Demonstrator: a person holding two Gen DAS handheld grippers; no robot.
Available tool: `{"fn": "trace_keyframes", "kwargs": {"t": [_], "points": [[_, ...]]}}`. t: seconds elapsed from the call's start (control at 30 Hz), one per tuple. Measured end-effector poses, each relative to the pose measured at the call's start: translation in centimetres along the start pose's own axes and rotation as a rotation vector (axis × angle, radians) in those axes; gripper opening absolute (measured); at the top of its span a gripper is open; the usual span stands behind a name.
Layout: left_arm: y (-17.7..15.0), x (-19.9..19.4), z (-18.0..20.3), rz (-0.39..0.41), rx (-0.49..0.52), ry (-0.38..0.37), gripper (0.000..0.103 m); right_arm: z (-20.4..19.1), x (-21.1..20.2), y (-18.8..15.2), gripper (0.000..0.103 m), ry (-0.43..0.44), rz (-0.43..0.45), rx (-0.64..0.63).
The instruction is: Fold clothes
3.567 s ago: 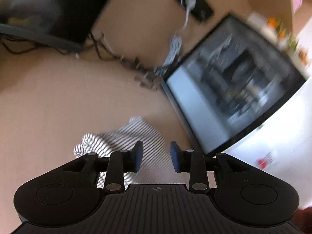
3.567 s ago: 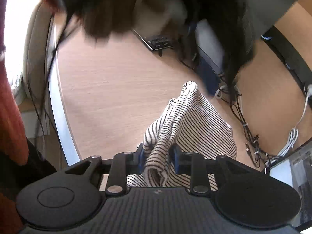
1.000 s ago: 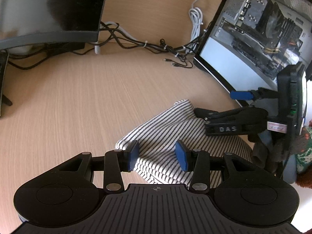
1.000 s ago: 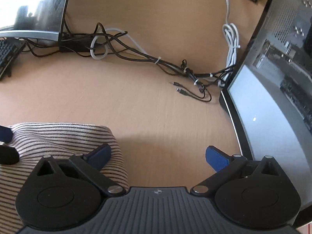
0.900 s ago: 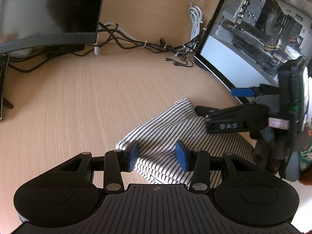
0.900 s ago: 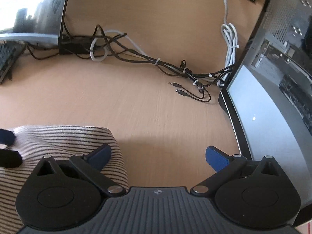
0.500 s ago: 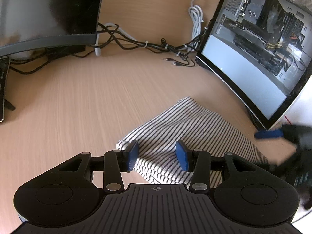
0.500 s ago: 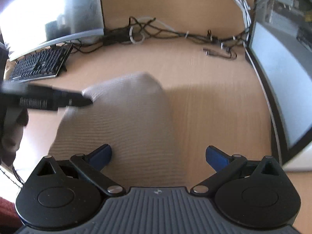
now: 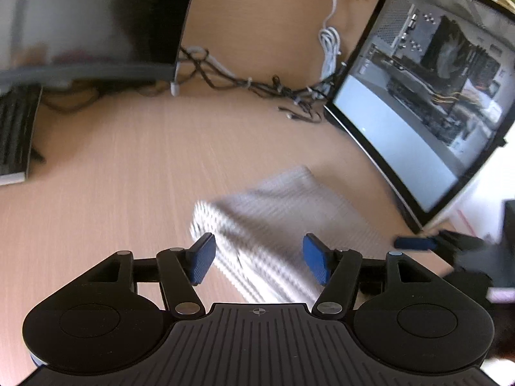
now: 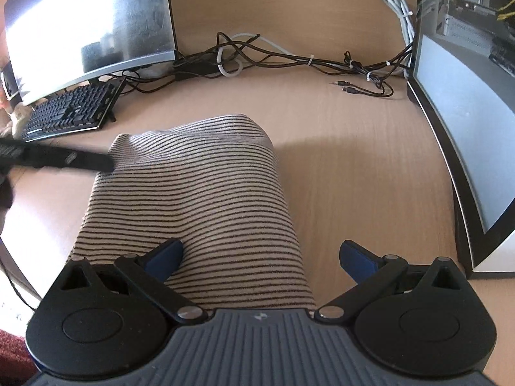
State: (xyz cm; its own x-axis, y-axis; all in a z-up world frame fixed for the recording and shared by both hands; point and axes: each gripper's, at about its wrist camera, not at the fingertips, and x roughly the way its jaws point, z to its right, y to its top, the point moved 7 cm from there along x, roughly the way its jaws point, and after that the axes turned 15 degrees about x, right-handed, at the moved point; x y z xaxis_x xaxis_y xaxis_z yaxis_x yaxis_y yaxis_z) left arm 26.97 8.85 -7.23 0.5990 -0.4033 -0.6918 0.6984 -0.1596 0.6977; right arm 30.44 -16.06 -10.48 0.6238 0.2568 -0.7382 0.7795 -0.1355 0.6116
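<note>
A folded black-and-white striped garment (image 10: 193,186) lies flat on the wooden desk (image 10: 354,177). In the left wrist view the garment (image 9: 283,212) is blurred and passes between the fingers of my left gripper (image 9: 259,254). Its jaws are opening and the pads stand clear of the cloth. My right gripper (image 10: 260,254) hovers over the garment's near end, open wide, with its left fingertip over the stripes and its right one over bare desk. A finger of the left gripper (image 10: 64,159) reaches to the garment's far left corner.
A curved monitor (image 10: 87,25) and a black keyboard (image 10: 70,109) stand at the back left. A tangle of cables (image 10: 289,58) runs along the back. A glass-sided computer case (image 10: 466,122) walls off the right. The desk's edge curves at the lower left.
My left jaws have spread apart and let go of the cloth's edge. The right gripper has swung from the garment's right side to over its near end.
</note>
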Motion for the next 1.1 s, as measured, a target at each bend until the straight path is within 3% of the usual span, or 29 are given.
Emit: {"fn": "trace_keyframes", "kwargs": {"t": [0.13, 0.23, 0.27, 0.37, 0.57, 0.67, 0.73, 0.8, 0.93, 0.97, 1.1], "points": [[-2.9, 0.0, 1.7, -0.088, -0.114, -0.146, 0.068, 0.0, -0.3, 0.4, 0.103, 0.021, 0.004, -0.021], [-3.6, 0.4, 3.8, -0.094, -0.133, -0.226, 0.067, 0.1, -0.4, 0.9, 0.103, 0.029, 0.006, -0.046], [-3.6, 0.4, 4.4, -0.092, -0.130, -0.247, 0.062, 0.1, -0.4, 1.0, 0.103, 0.028, 0.006, -0.052], [-3.0, -0.4, 5.9, -0.050, -0.057, -0.264, 0.050, 0.3, -0.5, 1.2, 0.103, 0.026, 0.011, -0.066], [-5.4, 1.4, 5.5, -0.160, -0.047, -0.208, 0.045, 0.2, -0.6, 1.6, 0.103, 0.042, 0.007, -0.065], [-5.2, 1.0, 5.5, -0.148, -0.058, -0.208, 0.047, 0.1, -1.0, 2.2, 0.103, 0.082, 0.001, -0.040], [-5.0, 0.7, 5.2, -0.136, -0.085, -0.213, 0.057, 0.3, -1.0, 2.4, 0.103, 0.109, -0.018, -0.014], [-5.1, 1.2, 4.8, -0.154, -0.115, -0.204, 0.078, 0.7, -0.4, 2.2, 0.103, 0.135, -0.065, 0.027], [-5.6, 2.7, 4.4, -0.191, -0.144, -0.227, 0.078, 1.9, 0.9, 0.8, 0.103, 0.128, -0.125, 0.115], [-5.5, 2.9, 4.5, -0.194, -0.137, -0.237, 0.072, 2.1, 0.9, 0.5, 0.103, 0.139, -0.135, 0.160], [-5.1, 3.6, 4.2, -0.199, -0.108, -0.261, 0.064, 1.9, 0.7, -0.6, 0.102, 0.157, -0.156, 0.239]]}}
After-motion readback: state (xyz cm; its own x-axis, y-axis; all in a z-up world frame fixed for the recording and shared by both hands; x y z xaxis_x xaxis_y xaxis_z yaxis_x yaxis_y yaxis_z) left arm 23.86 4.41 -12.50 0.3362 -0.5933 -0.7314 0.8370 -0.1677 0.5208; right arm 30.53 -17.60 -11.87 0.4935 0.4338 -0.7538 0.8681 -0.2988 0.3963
